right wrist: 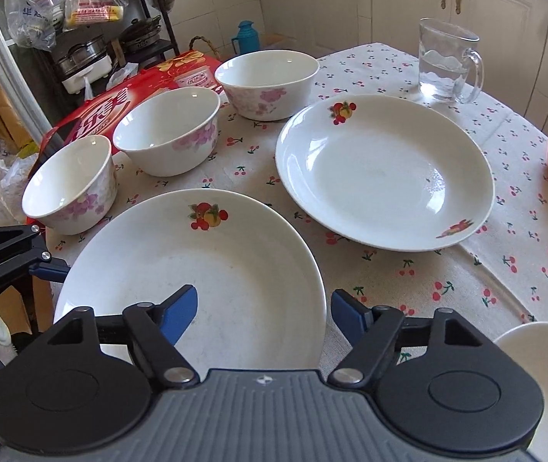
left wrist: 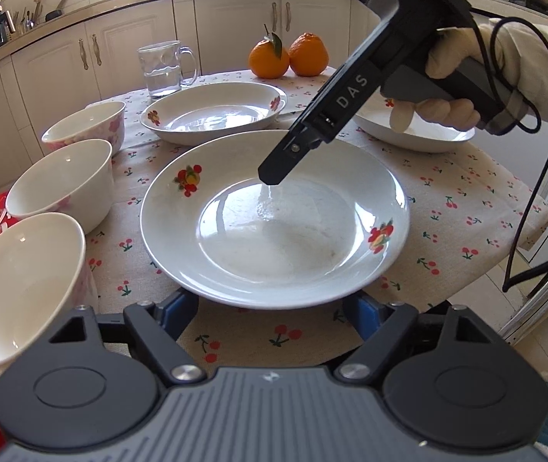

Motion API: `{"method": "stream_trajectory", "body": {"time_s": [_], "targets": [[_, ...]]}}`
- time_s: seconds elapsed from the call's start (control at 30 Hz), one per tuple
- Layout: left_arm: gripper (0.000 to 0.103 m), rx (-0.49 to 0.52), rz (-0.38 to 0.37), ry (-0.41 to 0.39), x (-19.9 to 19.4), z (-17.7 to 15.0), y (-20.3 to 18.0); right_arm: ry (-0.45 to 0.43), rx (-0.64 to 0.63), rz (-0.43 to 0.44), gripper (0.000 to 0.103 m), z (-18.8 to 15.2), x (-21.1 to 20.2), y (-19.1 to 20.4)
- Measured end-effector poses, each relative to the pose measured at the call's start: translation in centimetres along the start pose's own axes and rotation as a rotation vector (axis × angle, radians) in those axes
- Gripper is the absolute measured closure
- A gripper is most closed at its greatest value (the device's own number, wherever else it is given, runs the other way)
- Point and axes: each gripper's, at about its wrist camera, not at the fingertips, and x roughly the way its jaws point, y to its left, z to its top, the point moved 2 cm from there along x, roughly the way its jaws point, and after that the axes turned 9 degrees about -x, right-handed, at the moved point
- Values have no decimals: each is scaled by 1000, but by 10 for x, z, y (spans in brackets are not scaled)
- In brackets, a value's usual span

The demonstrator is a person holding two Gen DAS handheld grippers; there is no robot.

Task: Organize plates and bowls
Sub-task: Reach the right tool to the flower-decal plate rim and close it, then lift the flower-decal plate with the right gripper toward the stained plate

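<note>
Three white fruit-print plates lie on the cherry-print tablecloth: a near plate (left wrist: 274, 219) (right wrist: 197, 269), a far plate (left wrist: 214, 111) (right wrist: 383, 171) and a third plate (left wrist: 424, 131) (right wrist: 547, 381) at the right. Three white bowls with pink flowers (left wrist: 16, 281) (left wrist: 64, 188) (left wrist: 87, 125) stand in a row at the left; they also show in the right wrist view (right wrist: 70, 184) (right wrist: 168, 131) (right wrist: 266, 82). My left gripper (left wrist: 274, 310) is open, its blue pads astride the near plate's front rim. My right gripper (right wrist: 264, 308) (left wrist: 274, 173) is open, straddling the same plate's opposite rim.
A glass mug of water (left wrist: 164, 69) (right wrist: 447, 61) and two oranges (left wrist: 268, 57) (left wrist: 308, 54) stand at the table's far side. A red carton (right wrist: 127, 92) lies beside the bowls. Kitchen cabinets (left wrist: 235, 27) run behind. A rack with bags (right wrist: 81, 11) stands beyond the table.
</note>
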Motion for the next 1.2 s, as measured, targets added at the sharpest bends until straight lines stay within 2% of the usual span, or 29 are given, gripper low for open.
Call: {"method": "stream_trajectory", "body": {"time_s": [0.13, 0.5, 1.2], "targets": [[20, -1, 0, 1, 0, 0, 0, 23, 2, 58, 32, 6, 7, -8], [19, -2, -2, 4, 2, 2, 1, 38, 51, 191, 33, 13, 17, -26], [21, 35, -37, 37, 0, 10, -1, 27, 74, 128, 32, 2, 2, -16]]}}
